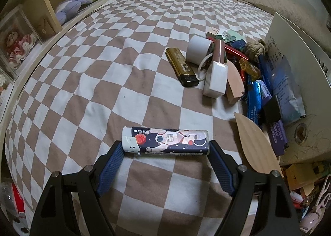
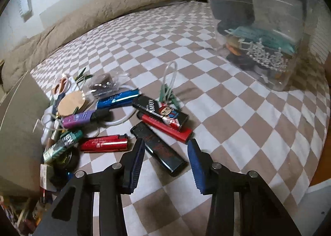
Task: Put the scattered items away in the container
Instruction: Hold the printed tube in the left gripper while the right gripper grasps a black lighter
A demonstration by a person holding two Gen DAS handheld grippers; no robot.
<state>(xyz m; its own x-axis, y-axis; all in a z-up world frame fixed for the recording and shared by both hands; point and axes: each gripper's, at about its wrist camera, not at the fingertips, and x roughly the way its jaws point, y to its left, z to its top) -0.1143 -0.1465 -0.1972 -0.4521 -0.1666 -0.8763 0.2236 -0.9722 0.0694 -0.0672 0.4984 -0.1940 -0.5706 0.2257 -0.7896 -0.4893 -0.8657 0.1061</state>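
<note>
Two grippers: both are seen over a brown-and-white checked bed cover [image 1: 86, 82], each from its own wrist camera.
Left gripper [image 1: 165, 149]: it is clamped endwise on an astronaut-print lighter [image 1: 165, 141]; one blue pad is pressed on the white cap end at the left, the other on the base at the right.
Astronaut-print lighter: it is held crosswise between the fingertips, just above the cover, near the camera.
Right gripper [image 2: 165, 149]: its jaws are narrowed around a black lighter [image 2: 159, 151], yet a gap is seen at the right pad, so they are counted as parted and not gripping.
Black lighter: it lies flat on the cover, slanted from far left to near right, with the left pad at its edge.
Scattered items, right view: a red lighter [image 2: 103, 142] lies left of the black one; a second red lighter [image 2: 165, 127] and a black cartoon-print lighter [image 2: 161, 111] lie just beyond it; a blue lighter [image 2: 118, 98], a purple lighter [image 2: 82, 119] and a green lighter [image 2: 62, 145] are piled further left.
Scattered items, left view: a gold lighter [image 1: 182, 67], a roll of white tape [image 1: 197, 48] and a white box [image 1: 215, 80] are heaped at the far right.
Container [image 2: 269, 29]: a clear plastic tub is stood at the far right of the right view, well apart from the pile, with several things already inside.
</note>
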